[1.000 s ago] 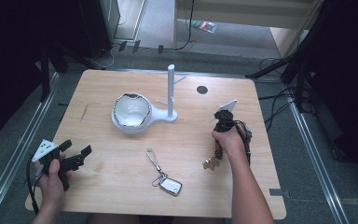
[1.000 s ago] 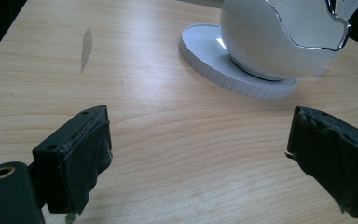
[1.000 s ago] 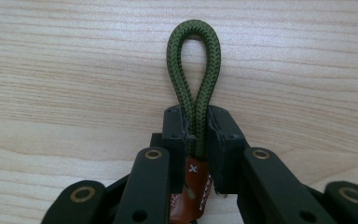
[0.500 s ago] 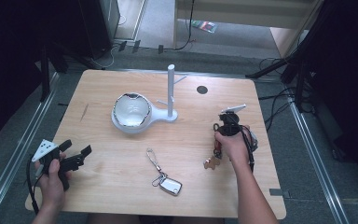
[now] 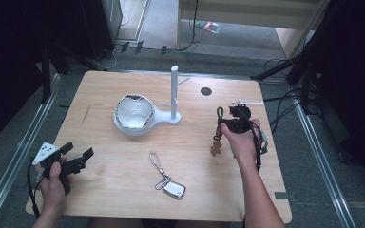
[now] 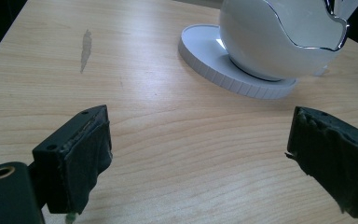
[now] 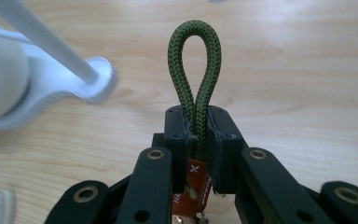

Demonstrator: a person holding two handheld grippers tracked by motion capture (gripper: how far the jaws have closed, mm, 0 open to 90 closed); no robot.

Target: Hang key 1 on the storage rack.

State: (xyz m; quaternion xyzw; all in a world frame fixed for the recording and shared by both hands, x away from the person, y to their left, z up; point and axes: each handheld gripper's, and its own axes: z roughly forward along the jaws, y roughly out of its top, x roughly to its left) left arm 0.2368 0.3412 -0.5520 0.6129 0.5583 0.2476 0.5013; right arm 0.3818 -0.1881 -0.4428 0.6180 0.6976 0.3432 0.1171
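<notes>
- Landmark: the white stand [image 5: 175, 95] with its upright post and side pegs, near the far middle of the table [image 5: 123, 199]. All places below are relative to it.
- Left gripper [image 5: 76, 159]: it rests at the table's near left corner, well apart from the stand, jaws spread with nothing between them. The left gripper view confirms bare wood between the pads [image 6: 81, 158]. Leave it parked there; it has no part in this step.
- White bowl [image 5: 134, 113]: it sits on the stand's round base, just left of the post. Route the load clear of its rim.
- Silver key fob [image 5: 173, 186]: it lies flat on the table, in front of the stand and well apart from it. Leave it for a later pass.
- Right gripper [image 5: 221, 122]: it is to the right of the stand, jaws pressed together on the green cord keychain [image 7: 195, 70]. The cord loop stands up above the jaw tips, open and rounded; a brown charm [image 5: 216, 148] hangs below.
- Judged step: hang the loop on a peg of the stand.
- Keep the pinch low on the cord so the loop remains open.
- Approach from the right, present the loop square to the peg tip, then slide it on.
- Release only once the loop appears to sit fully behind the peg tip; a swinging charm may pull it off.
</notes>
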